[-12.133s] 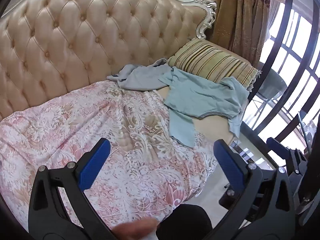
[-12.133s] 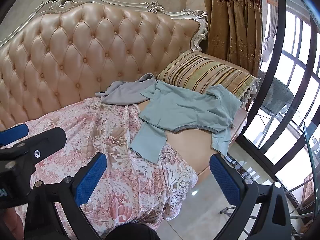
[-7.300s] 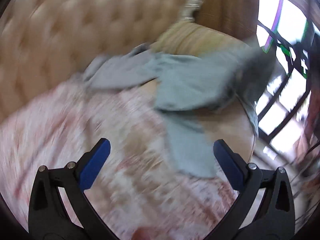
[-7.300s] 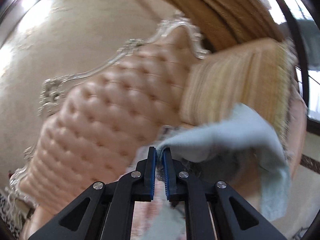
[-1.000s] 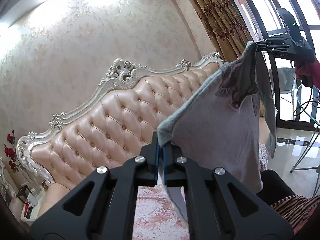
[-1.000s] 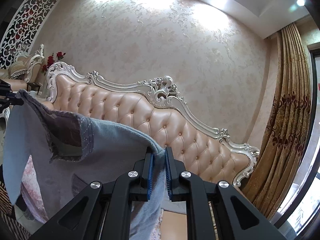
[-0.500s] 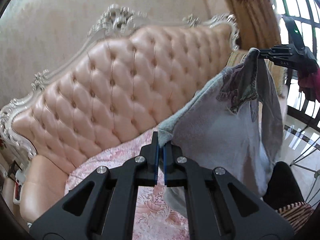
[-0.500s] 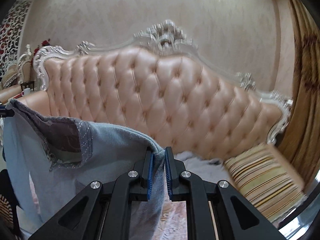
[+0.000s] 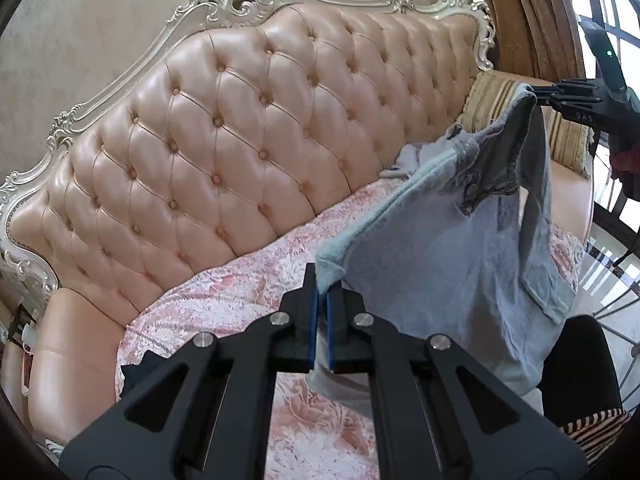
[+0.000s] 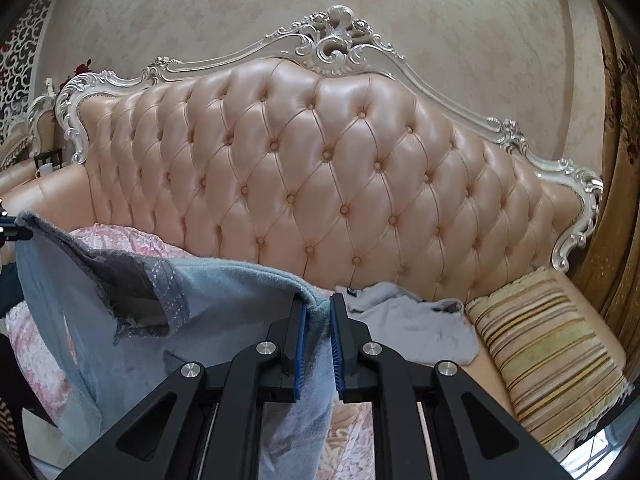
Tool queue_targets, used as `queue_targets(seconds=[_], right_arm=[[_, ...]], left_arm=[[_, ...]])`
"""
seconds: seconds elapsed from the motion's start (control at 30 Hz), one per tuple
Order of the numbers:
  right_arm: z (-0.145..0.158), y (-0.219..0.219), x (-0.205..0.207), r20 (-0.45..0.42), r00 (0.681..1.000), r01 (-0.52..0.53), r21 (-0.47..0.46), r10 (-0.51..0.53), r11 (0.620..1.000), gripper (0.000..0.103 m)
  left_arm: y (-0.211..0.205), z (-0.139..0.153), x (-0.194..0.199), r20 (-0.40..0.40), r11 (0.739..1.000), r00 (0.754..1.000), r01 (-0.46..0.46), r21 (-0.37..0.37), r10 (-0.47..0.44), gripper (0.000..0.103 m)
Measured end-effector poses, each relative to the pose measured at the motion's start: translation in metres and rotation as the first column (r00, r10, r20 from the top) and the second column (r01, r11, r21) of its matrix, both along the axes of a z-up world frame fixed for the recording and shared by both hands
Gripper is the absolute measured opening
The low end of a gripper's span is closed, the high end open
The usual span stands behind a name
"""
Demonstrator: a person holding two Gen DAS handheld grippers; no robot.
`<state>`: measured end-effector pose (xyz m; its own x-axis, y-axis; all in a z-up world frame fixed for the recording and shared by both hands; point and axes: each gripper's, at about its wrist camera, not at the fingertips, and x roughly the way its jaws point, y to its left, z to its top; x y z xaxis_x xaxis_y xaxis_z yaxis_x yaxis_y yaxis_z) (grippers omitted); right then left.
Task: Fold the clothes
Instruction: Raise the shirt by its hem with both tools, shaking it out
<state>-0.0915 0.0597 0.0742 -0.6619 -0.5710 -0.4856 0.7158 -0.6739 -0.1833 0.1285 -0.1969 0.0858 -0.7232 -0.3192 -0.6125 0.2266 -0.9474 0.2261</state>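
Observation:
A light blue T-shirt (image 9: 452,240) hangs spread in the air between my two grippers, its grey-lined neck opening sagging in the middle. My left gripper (image 9: 322,292) is shut on one shoulder corner of it. In the left wrist view my right gripper (image 9: 534,94) pinches the other shoulder at the far right. From the right wrist view the right gripper (image 10: 318,312) is shut on the blue T-shirt (image 10: 224,292), whose body drops to the left toward the left gripper (image 10: 16,230) at the frame edge. A second, grey garment (image 10: 404,320) lies crumpled on the sofa seat.
A tufted pink leather sofa (image 10: 320,168) with a carved white frame fills the background. A pink floral cover (image 9: 248,292) lies over its seat. A striped cushion (image 10: 552,360) rests at the right end. Curtains (image 9: 528,16) and a window stand at the right.
Both grippers have come down and tilted toward the sofa with the T-shirt stretched between them. The view has dropped from wall and ceiling to the sofa back and seat.

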Motion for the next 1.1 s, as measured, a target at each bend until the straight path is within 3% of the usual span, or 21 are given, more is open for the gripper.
queue_targets(seconds=[0.13, 0.2, 0.3, 0.5, 0.63, 0.93, 1.1], right_arm=[[0.006, -0.017, -0.020, -0.001, 1.000, -0.007, 0.006, 0.007, 1.000, 0.011], [0.003, -0.030, -0.035, 0.011, 1.000, -0.009, 0.021, 0.009, 1.000, 0.011], [-0.019, -0.053, -0.066, 0.065, 0.998, -0.001, 0.050, -0.003, 0.999, 0.011], [-0.093, -0.095, -0.121, 0.196, 0.979, 0.040, 0.088, -0.057, 0.995, 0.011], [-0.114, -0.097, -0.128, 0.235, 0.970, 0.044, 0.071, -0.059, 0.997, 0.011], [-0.091, -0.094, -0.135, 0.192, 0.981, 0.032, 0.053, -0.042, 0.998, 0.011], [-0.116, -0.114, -0.168, 0.236, 0.969, 0.056, 0.098, -0.078, 0.994, 0.011]], left_arm=[[-0.016, 0.011, -0.018, -0.009, 1.000, 1.000, -0.018, -0.006, 0.018, 0.005], [-0.031, 0.008, -0.031, 0.002, 0.999, 0.999, -0.032, 0.027, 0.032, 0.005], [-0.053, -0.014, -0.057, 0.035, 0.995, 0.998, -0.063, 0.080, 0.061, 0.005], [-0.088, -0.087, -0.113, 0.154, 0.979, 0.980, -0.151, 0.140, 0.129, 0.004], [-0.093, -0.101, -0.117, 0.166, 0.975, 0.977, -0.161, 0.155, 0.135, 0.005], [-0.102, -0.074, -0.130, 0.095, 0.979, 0.988, -0.138, 0.150, 0.125, 0.005], [-0.124, -0.118, -0.168, 0.206, 0.966, 0.969, -0.175, 0.191, 0.135, 0.004]])
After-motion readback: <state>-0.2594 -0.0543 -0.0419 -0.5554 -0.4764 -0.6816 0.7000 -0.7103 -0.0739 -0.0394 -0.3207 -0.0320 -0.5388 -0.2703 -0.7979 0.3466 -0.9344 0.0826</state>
